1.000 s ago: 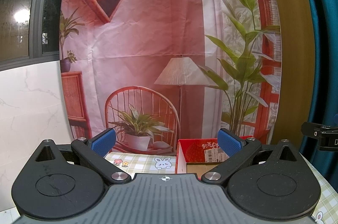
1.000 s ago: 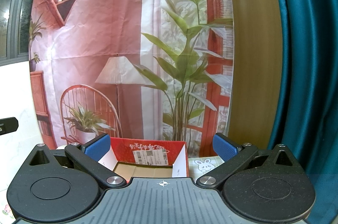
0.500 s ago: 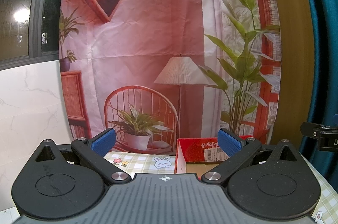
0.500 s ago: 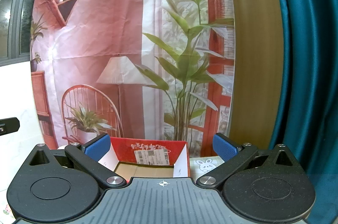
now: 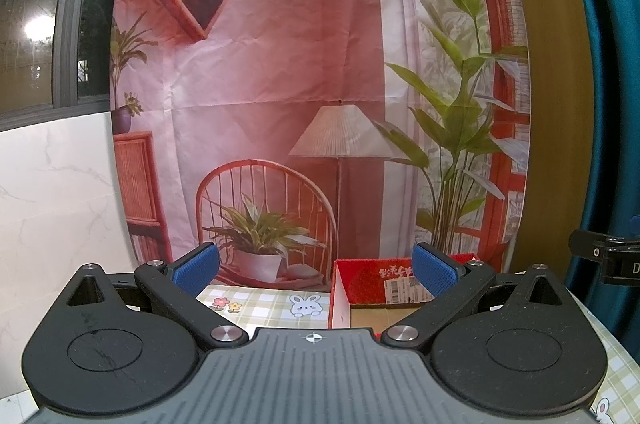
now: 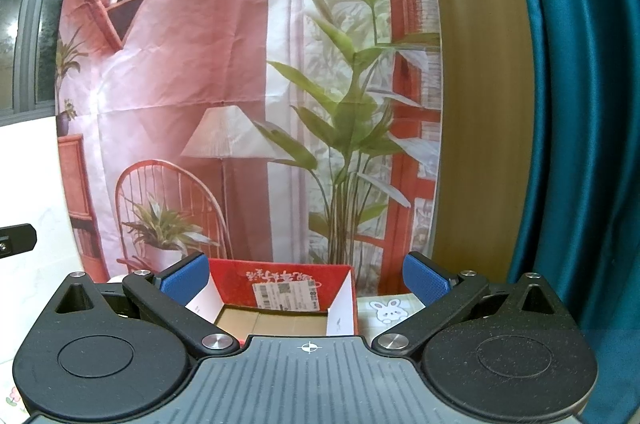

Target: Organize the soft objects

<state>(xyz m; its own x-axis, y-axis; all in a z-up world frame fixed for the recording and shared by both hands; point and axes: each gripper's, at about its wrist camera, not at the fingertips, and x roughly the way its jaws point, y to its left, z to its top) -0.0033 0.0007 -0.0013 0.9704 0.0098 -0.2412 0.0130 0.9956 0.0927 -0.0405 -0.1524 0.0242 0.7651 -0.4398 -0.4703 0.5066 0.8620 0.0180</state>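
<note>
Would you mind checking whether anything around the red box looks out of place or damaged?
Nothing stands out. The red box sits upright and open on the checked tablecloth, its visible cardboard floor bare. Both the left hand-held gripper and right hand-held gripper are open and empty. No soft objects are in view.

Spread right tool [image 6: 306,278] facing red box [image 6: 280,274]

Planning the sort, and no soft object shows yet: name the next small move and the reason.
Probably tilt both grippers down toward the checked bunny tablecloth. The left gripper and right gripper have open, empty jaws aimed level at the backdrop; only the open red cardboard box shows, so nothing graspable is in view.
</note>
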